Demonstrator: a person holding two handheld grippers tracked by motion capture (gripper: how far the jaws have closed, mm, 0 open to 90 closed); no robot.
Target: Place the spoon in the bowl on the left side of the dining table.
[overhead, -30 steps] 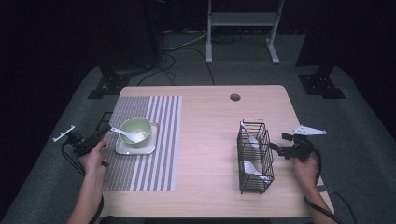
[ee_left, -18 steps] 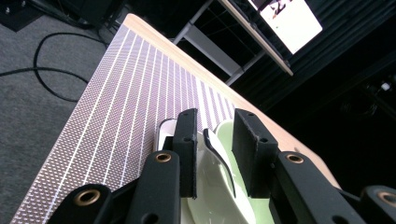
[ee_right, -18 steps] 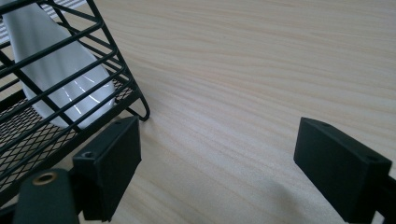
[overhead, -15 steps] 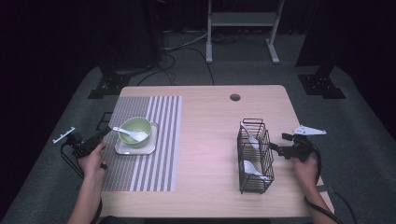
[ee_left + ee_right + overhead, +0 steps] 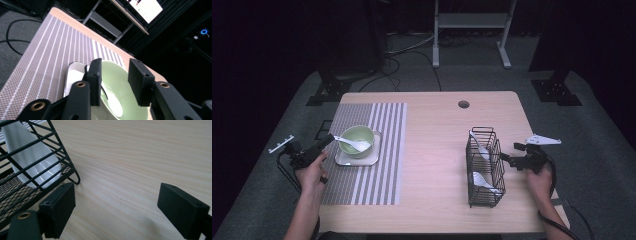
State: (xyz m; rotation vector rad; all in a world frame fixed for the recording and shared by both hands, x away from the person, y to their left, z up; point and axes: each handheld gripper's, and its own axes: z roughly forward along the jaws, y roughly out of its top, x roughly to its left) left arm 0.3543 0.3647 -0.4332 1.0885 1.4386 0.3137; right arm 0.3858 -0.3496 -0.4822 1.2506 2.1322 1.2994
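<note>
1. Two handheld grippers work a wooden table (image 5: 432,150), one at each side, each gripped by a person's hand reaching in from the near edge.
2. Left gripper (image 5: 328,141) points toward a pale green bowl (image 5: 357,138) just ahead of its jaws; its jaws stand narrowly apart with nothing between them, as the left gripper view confirms (image 5: 115,80).
3. Bowl sits on a small white square plate (image 5: 357,158), which rests on a grey striped placemat (image 5: 377,165) spread under and ahead of the left gripper.
4. White spoon (image 5: 354,144) lies across the bowl, its handle end toward the left gripper's tips; whether the jaws touch it cannot be told.
5. Right gripper (image 5: 506,159) hangs just beside the outer wall of a black wire basket (image 5: 484,167), jaws spread wide and empty; in the right gripper view (image 5: 116,207) one jaw sits close to the basket's foot, the other well out over bare wood.
6. Inside the basket, ahead of the right gripper, lie white spoons (image 5: 482,180), one seen through the wires in the right gripper view (image 5: 30,157).
</note>
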